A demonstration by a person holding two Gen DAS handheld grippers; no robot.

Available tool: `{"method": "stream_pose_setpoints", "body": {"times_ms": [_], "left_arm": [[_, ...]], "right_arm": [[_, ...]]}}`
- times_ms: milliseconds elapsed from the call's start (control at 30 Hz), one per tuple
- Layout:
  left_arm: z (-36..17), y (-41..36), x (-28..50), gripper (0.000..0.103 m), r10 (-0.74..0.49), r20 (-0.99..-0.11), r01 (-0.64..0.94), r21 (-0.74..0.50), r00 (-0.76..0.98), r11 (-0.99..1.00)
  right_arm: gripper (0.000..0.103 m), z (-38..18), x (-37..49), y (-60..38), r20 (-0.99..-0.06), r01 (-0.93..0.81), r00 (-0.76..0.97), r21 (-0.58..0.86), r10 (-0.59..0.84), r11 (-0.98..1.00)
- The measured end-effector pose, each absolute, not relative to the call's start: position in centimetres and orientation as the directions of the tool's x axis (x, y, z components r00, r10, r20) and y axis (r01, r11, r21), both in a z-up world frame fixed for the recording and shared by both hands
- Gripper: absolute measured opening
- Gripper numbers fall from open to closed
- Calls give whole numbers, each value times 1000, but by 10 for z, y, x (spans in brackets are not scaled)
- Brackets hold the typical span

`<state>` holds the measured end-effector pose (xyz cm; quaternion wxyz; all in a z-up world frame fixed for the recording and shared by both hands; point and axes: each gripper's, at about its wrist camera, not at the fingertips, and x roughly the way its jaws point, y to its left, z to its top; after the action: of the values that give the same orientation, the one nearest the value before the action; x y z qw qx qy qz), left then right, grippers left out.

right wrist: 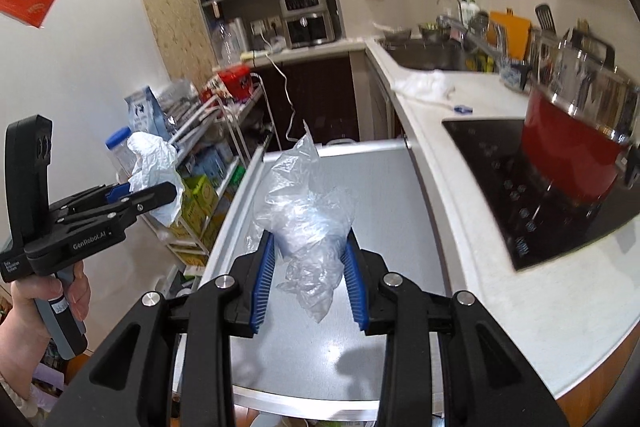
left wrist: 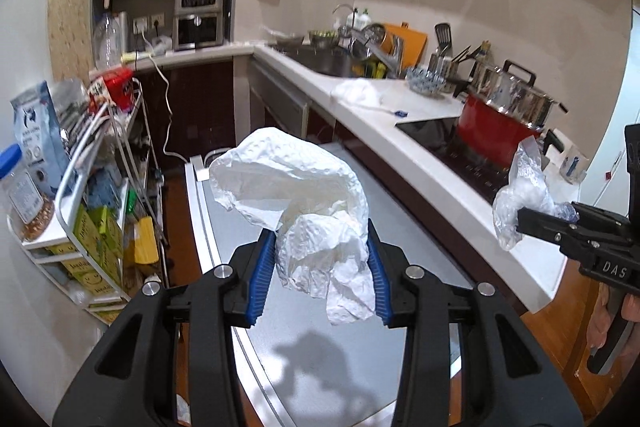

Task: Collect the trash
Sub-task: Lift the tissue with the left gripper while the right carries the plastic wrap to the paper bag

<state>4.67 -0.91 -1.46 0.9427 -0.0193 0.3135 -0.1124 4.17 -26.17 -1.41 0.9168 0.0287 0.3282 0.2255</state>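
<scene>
My left gripper point(left wrist: 320, 247) is shut on a crumpled white paper towel point(left wrist: 304, 195) and holds it above a grey pull-out surface point(left wrist: 400, 227). It also shows in the right wrist view point(right wrist: 160, 193), with the towel point(right wrist: 154, 163) in its fingers. My right gripper point(right wrist: 310, 251) is shut on a crumpled clear plastic bag point(right wrist: 304, 203) above the same grey surface point(right wrist: 380, 187). It shows at the right of the left wrist view point(left wrist: 524, 221), holding the bag point(left wrist: 520, 195).
A white counter point(left wrist: 432, 179) runs along the right with a black cooktop point(right wrist: 520, 187), a red pot point(right wrist: 572, 143), a white cloth point(left wrist: 358, 93) and a sink point(left wrist: 320, 61). A white wire rack point(left wrist: 100, 187) full of packages stands at the left.
</scene>
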Motion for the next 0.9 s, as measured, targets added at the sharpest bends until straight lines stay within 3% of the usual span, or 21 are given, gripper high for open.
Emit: {"method": "stream_pose_setpoints", "body": {"times_ms": [667,800,900], "left_arm": [[30,-37,-44,42,-244,-476,247,-58,845,967],[23,-45,-63,42,-267,-499,287,-38,825,957],[5,-56,-78,42,-296,-554,340,-26,778,940]], "right_arm": [[33,47,-45,-283,-448,-528,695,213,562,822],[33,35,-62,-281,-496,-579,616,240,611,779],[33,7,-73,-276,-591,-597,536,240,603,766]]}}
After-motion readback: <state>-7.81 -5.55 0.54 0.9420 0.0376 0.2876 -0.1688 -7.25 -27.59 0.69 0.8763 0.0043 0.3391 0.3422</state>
